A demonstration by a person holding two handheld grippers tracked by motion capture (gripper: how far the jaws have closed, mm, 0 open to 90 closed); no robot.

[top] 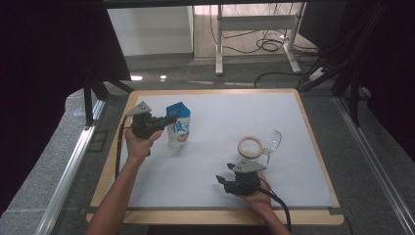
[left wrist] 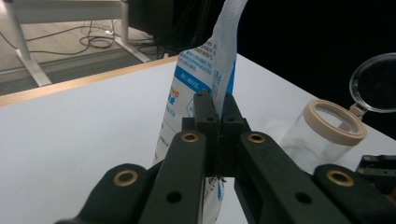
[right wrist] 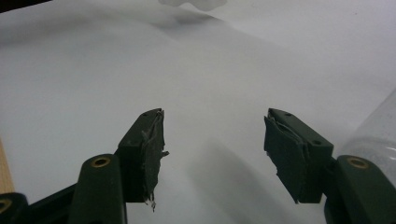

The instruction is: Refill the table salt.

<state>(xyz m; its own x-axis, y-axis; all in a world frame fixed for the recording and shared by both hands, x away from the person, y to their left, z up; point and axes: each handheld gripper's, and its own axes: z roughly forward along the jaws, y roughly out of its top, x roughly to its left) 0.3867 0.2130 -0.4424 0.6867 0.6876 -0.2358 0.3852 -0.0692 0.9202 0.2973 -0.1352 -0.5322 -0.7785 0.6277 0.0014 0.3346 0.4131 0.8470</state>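
Blue-and-white plastic, the pouch stands upright at the table's left side, well apart from the glass jar with its hinged lid open. The left gripper pinches the pouch's thin side seam. It looks soft and light, likely to sag, so the flat seam suits best. The right gripper waits open, holding nothing.

My high view's dim with black edges, though the pale grey worktop stays evenly lit; close-up black jaws look soft, shadows faint.
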